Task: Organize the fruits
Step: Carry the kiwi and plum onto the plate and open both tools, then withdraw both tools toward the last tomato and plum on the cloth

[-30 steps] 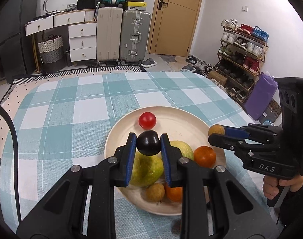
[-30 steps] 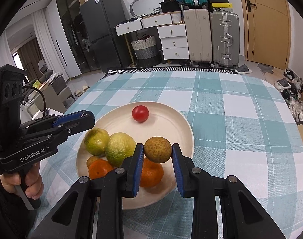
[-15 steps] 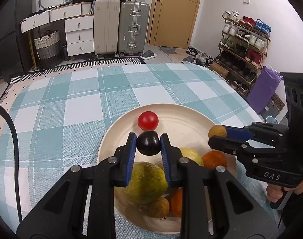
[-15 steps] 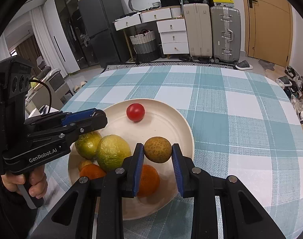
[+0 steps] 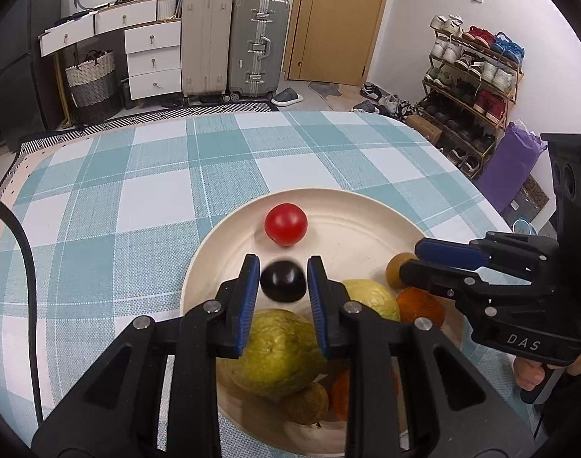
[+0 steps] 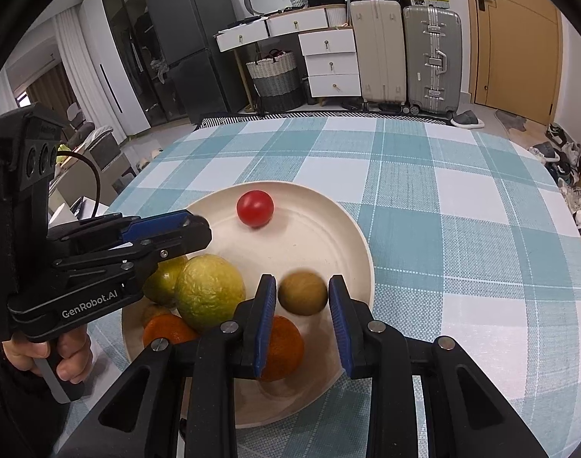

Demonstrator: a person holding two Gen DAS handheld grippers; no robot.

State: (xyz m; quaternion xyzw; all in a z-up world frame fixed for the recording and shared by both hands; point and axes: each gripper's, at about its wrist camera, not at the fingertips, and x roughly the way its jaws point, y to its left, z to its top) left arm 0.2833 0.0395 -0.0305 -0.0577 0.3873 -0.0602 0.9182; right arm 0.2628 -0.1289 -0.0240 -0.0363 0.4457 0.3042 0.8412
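You had your left gripper (image 5: pixel 283 282) clamped on a dark plum (image 5: pixel 283 281) and your right gripper (image 6: pixel 302 294) clamped on a brown fruit (image 6: pixel 302 293), both between the fingers above the plate (image 5: pixel 367 229), seemingly for setting down.

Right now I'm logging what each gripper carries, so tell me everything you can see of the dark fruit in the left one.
The dark fruit is small, round and nearly black, with a glossy skin that catches a spot of light. It sits between the blue-padded fingers of the left gripper, which is shut on it, pads at its two sides. It hangs over the cream plate, just in front of the red tomato and clear of it. Its edges look slightly blurred.
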